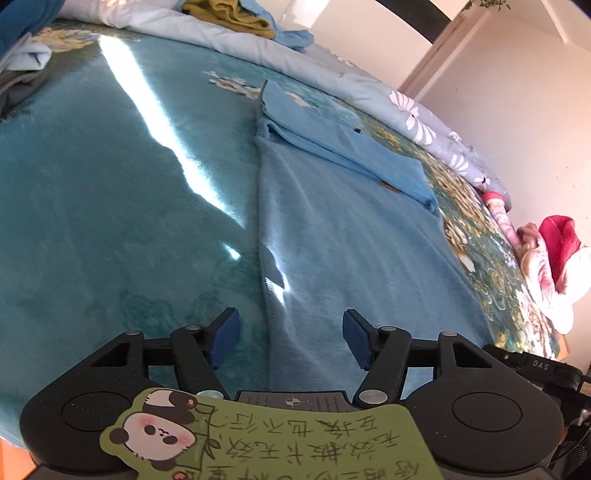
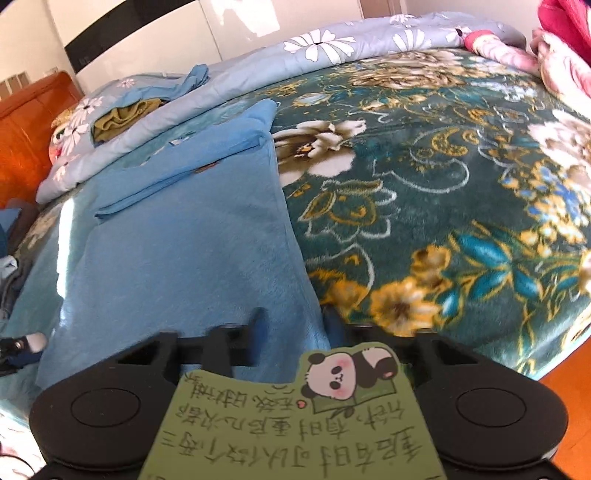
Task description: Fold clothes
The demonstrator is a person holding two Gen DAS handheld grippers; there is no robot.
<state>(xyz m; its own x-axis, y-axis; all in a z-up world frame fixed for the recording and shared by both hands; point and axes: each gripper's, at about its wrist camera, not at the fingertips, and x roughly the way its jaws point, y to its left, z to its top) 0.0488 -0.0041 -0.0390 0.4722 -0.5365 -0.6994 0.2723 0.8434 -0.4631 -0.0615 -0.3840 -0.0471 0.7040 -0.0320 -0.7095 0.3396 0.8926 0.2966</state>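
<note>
A light blue fleece garment (image 1: 354, 236) lies flat down the centre of the frame on a teal floral blanket (image 1: 110, 206), its far end already folded over; it looks soft, light and limp, best pinched at the near hem corners. The left gripper (image 1: 291, 339) hovers over the near left edge, jaws apart. The right gripper (image 2: 295, 325), blurred, straddles the right edge; its state is unclear.

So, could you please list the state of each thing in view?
Left gripper: open, empty, over the garment's near edge.
Right gripper: blurred, open or shut unclear.
Light blue garment: flat, far part folded over.
Olive cloth: crumpled on the quilt.
</note>
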